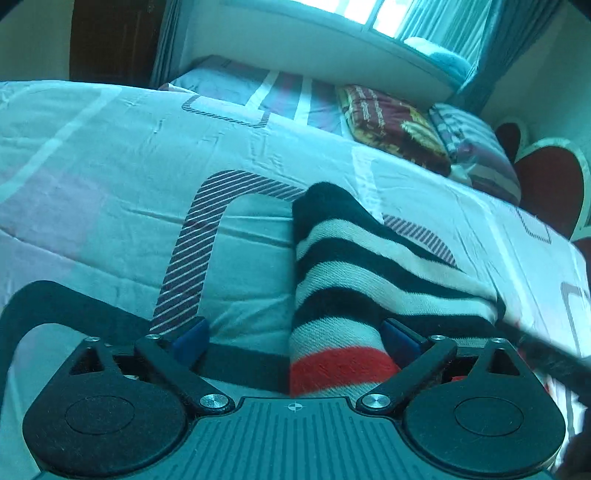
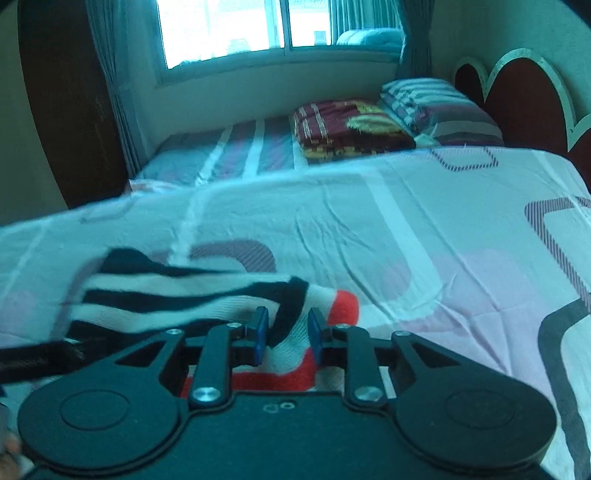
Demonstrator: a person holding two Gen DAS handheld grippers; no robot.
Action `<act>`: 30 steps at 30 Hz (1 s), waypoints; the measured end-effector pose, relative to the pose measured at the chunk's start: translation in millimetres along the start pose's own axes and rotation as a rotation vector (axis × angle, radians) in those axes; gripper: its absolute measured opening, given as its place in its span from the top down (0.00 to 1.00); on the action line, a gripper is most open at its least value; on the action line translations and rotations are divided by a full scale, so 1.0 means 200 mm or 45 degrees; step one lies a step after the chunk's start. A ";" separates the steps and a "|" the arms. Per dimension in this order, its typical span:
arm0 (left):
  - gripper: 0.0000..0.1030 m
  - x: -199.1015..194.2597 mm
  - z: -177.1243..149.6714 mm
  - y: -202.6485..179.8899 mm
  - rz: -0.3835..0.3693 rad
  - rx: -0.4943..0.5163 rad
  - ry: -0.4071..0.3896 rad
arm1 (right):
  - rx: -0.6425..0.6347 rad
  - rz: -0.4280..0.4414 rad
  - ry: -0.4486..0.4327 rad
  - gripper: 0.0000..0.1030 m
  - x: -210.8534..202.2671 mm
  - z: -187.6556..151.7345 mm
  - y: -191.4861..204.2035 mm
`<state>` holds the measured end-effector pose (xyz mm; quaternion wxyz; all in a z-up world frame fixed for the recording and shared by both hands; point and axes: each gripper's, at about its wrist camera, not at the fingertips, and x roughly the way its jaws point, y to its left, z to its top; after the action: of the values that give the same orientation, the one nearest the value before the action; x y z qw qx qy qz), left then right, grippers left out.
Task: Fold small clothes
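Note:
A black-and-white striped sock with red bands (image 1: 369, 269) lies on the patterned bed sheet (image 1: 110, 166). My left gripper (image 1: 295, 336) is wide open and low over the sheet, and the sock's red-banded end lies between its blue pads, against the right pad (image 1: 397, 341). In the right wrist view the same sock (image 2: 177, 295) stretches to the left. My right gripper (image 2: 286, 332) has its blue pads narrowly apart around the sock's black cuff and red-tipped end; the fabric fills the gap.
A folded maroon blanket (image 2: 351, 127) and a striped pillow (image 2: 439, 107) lie at the far end of the bed. A red heart-shaped headboard (image 2: 524, 96) stands at the right, a window (image 2: 240, 29) behind. A dark strap (image 1: 554, 354) crosses the left wrist view.

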<state>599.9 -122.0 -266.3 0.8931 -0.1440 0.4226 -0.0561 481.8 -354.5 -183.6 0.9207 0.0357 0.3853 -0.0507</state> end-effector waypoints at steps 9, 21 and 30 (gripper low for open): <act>0.00 -0.03 -0.01 -0.04 0.061 0.071 -0.030 | 0.042 0.014 -0.024 0.78 -0.02 -0.01 -0.02; 0.00 -0.32 -0.12 -0.06 0.013 0.152 -0.086 | -0.032 0.143 -0.139 0.72 -0.45 -0.08 0.07; 0.00 -0.27 -0.22 -0.05 0.002 0.137 -0.033 | -0.047 0.072 -0.062 0.78 -0.34 -0.26 0.04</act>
<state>530.8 -129.5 -249.2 0.9050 -0.0963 0.4073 -0.0760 398.6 -336.8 -170.1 0.9315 0.0284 0.3623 -0.0184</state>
